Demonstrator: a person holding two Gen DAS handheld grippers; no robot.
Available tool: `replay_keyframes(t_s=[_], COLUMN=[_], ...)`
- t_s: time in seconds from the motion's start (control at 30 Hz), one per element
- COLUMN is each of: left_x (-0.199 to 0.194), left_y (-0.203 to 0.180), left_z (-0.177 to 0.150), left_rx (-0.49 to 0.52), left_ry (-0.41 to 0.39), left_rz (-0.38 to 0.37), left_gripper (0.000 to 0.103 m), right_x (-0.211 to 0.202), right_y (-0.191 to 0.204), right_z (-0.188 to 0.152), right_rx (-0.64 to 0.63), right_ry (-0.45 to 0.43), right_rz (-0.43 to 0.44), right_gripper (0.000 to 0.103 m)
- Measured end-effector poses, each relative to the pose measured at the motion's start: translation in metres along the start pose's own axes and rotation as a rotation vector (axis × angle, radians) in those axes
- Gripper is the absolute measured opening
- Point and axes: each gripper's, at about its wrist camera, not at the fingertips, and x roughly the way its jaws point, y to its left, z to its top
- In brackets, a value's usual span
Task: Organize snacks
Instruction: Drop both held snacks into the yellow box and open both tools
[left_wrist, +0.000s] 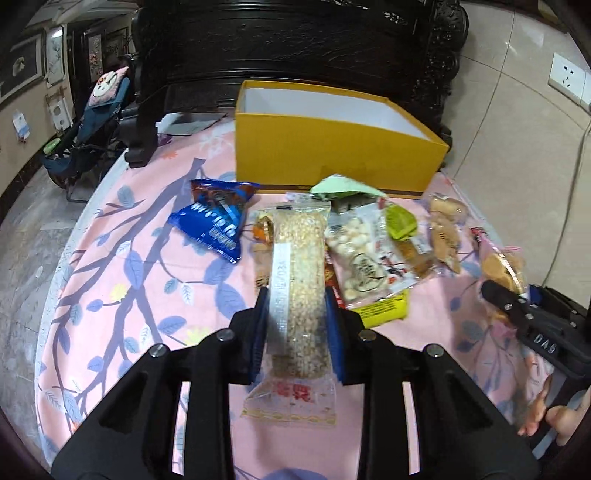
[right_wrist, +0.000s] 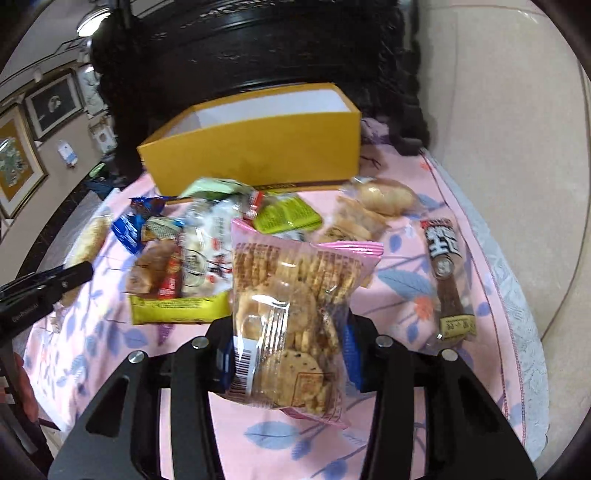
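A: What covers the table?
B: A pink cloth with blue leaves; the yellow box stands open at its far edge, before dark carved furniture. Tiled wall to the right, framed pictures to the left.
A: The grippers?
B: The left gripper clamps a puffed-rice bar, the right gripper a pink cracker bag, both above the snack pile.
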Motion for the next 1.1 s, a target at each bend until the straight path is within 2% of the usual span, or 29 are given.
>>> replay_keyframes(t_s=[0.23,0.4,0.5,0.67,0.87,1.0,1.07,1.1], left_x=[-0.012,0.002,0.015,0.031,0.049,0.063,0.074,0.078], left_y=[-0.021,-0.024,-0.03,-0.04,-0.046,-0.043,-0.04,-0.038], left_z=[0.032,0.079,0.117,0.17,0.204,0.227,0.242,0.248], left_rx=[0.057,0.043,0.04,0.049,0.052,0.044,0.04,0.033], left_ry=[-0.025,-0.043,-0.053,-0.067,-0.064,-0.068,-0.06,-0.064], left_rz=[-0.014,-0.014,-0.005,-0.001,0.01,0.016,0.017,0.033], left_gripper=[0.028,0.028,0.028,0.028,0.028,0.029,0.033,0.058], right_x=[0.002,0.013,0.026,0.045,0.066,0.086,0.096,0.102], right_y=[0.021,0.027,0.024,0.019,0.013,0.012,0.011,0.011], right_z=[0.04,0.086,0.127,0.17,0.203,0.238,0.252,0.259], right_rx=[-0.052,-0.057,-0.036,-0.023,-0.009,-0.008,-0.011,-0.017], right_ry=[-0.043,-0.063,-0.059,-0.061,-0.056,-0.071,-0.084,-0.09], right_rz=[0.056,0.086,0.113,0.1,0.095,0.078,0.076,0.063], right_gripper=[0.046,0.046,0.046,0.046,0.046,0.046,0.049,0.057])
